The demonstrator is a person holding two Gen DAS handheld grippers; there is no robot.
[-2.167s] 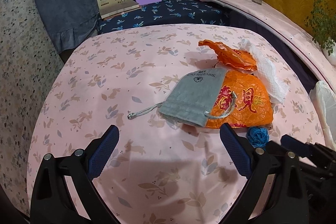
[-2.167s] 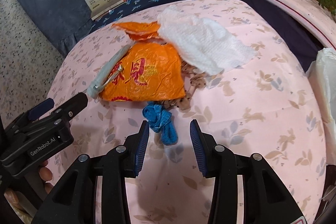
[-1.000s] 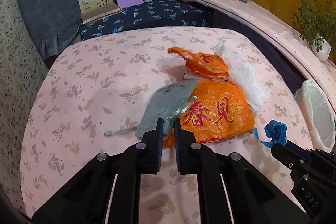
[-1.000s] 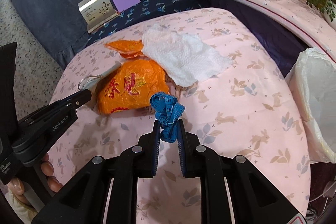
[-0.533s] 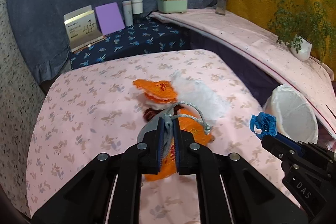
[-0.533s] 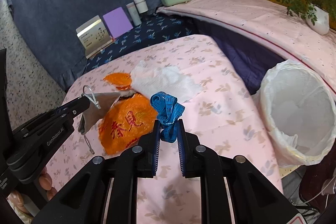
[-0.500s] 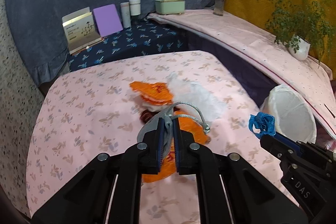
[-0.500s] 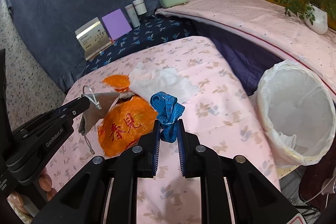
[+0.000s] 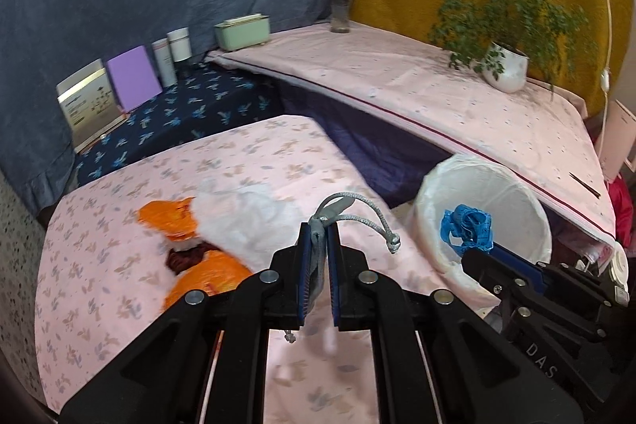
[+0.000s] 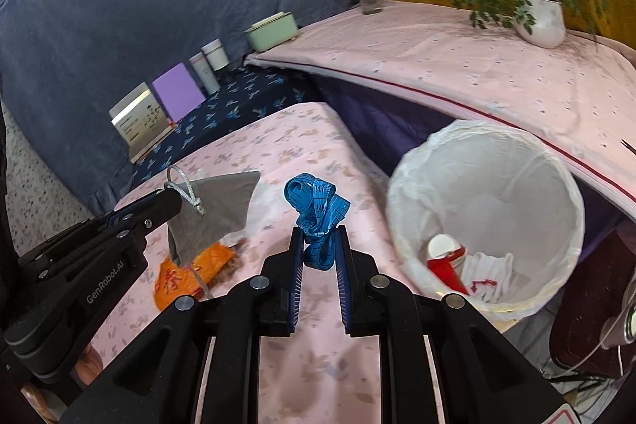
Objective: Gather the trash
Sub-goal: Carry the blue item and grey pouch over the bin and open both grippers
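Pinching grey pouch (image 10: 214,209) and blue tape measure (image 10: 318,213), both jaws closed.

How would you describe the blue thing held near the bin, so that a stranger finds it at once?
Start at the white-lined bin beside the pink flowered table. Just left of it, the right hand-held gripper pinches a crumpled tape measure in the air. It is the only bright blue item, printed with numbers, unlike the grey pouch nearby.

Matt grey cloth pouch (image 10: 214,213), glossy orange plastic bag (image 9: 198,277)
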